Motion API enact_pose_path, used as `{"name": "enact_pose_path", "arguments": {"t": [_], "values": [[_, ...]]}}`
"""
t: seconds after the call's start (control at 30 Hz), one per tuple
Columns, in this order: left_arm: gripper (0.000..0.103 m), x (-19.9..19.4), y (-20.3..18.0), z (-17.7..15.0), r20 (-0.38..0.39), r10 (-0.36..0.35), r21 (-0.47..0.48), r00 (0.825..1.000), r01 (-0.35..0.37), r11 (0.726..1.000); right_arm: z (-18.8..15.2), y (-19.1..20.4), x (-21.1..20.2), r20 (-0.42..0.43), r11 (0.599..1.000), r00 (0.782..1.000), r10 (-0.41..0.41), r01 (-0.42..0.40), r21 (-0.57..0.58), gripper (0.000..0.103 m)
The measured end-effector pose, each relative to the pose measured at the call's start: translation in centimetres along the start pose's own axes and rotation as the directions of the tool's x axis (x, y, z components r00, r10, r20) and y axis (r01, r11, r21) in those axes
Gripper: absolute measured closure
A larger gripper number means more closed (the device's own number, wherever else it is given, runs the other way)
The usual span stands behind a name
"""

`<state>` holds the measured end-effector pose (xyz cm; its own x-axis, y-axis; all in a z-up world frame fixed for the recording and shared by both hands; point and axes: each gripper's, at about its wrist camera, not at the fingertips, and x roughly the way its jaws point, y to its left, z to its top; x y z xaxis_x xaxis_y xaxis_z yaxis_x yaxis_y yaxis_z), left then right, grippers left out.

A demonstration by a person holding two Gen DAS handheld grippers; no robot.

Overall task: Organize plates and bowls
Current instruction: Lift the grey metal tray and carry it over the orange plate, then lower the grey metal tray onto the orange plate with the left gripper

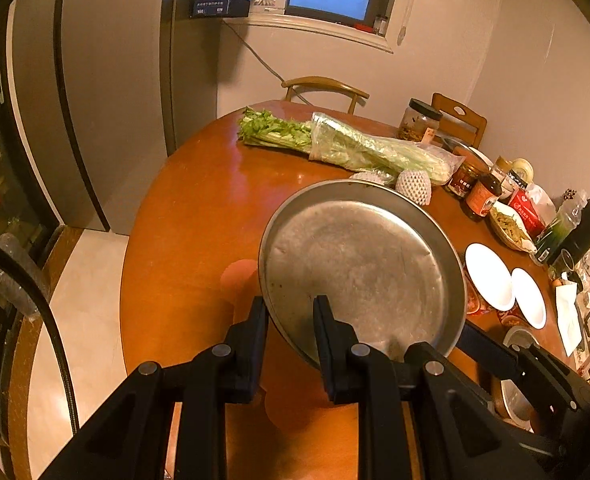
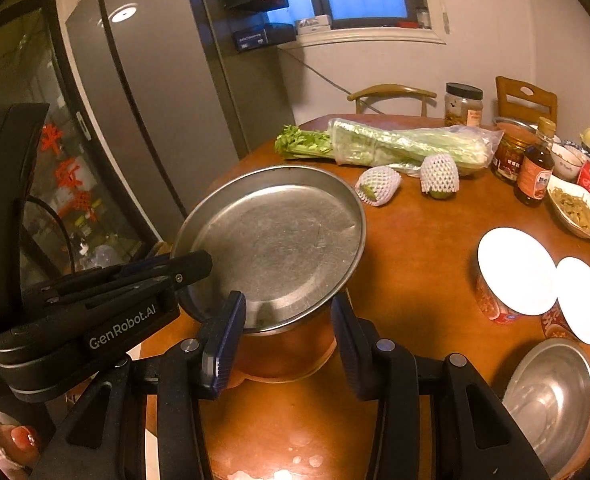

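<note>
A large round metal plate is held tilted above the wooden table. My left gripper is shut on its near rim. In the right wrist view the metal plate is gripped at its left rim by the left gripper. My right gripper is open, its fingers either side of the plate's near rim, not clamping it. Two white plates rest on red cups at the right. A metal bowl sits at the near right.
Bagged celery, two net-wrapped fruits, jars and sauce bottles and a dish of food crowd the table's far and right side. A fridge stands left of the table. Two chairs stand behind it.
</note>
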<state>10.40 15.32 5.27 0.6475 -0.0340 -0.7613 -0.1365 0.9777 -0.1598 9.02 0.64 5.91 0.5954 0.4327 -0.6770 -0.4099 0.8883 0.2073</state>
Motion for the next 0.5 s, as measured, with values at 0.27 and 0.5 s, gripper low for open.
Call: {"name": "enact_pose_path", "arguments": {"t": [0.27,0.5], "values": [[0.08,1.5,0.4,-0.8,-0.026,-0.011,-0.015,1.0,0.01,1.0,-0.8,-0.2,1.2,-0.025,1.0,1.0,-0.006,0.006,0.002,0.057],[0.08,2.9,0.5,-1.3,-0.05,-0.012,-0.015,0.999,0.011,1.0,-1.5,-0.8,2.2,-0.044,1.0,0.999,-0.017,0.017,0.004,0.058]]}}
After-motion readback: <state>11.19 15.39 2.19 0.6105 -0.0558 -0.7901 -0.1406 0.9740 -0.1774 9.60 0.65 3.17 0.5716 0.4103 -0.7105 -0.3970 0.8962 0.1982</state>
